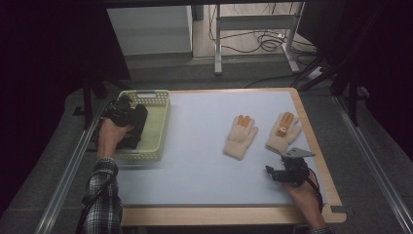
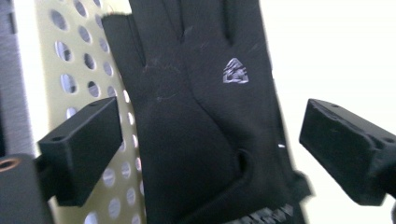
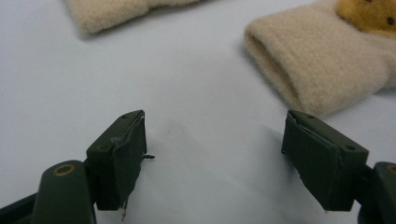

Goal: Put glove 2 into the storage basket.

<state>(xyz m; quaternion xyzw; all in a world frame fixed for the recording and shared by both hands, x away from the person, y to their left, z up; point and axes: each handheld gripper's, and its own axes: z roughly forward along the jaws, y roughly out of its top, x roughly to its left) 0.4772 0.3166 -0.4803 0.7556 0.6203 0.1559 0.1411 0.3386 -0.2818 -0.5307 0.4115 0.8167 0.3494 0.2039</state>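
A black glove (image 2: 201, 116) with a small silver logo lies across the side of a pale yellow perforated basket (image 1: 157, 127) at the table's left. My left gripper (image 2: 210, 135) is open, with the glove between its jaws and neither pad pressing on it; in the high view my left gripper (image 1: 130, 126) is over the basket. Two beige knitted gloves (image 1: 240, 136) (image 1: 283, 131) with orange fingertips lie flat at the right. My right gripper (image 1: 271, 171) hovers just in front of them. It stands open and empty (image 3: 215, 140), and the cuff of one beige glove (image 3: 303, 60) lies just beyond its jaws.
The light blue table mat (image 1: 195, 146) has a wooden rim along the front and right. The basket's holed wall (image 2: 79, 70) is close behind the left jaw. Metal rails run along both sides of the table, and cables lie on the floor behind it.
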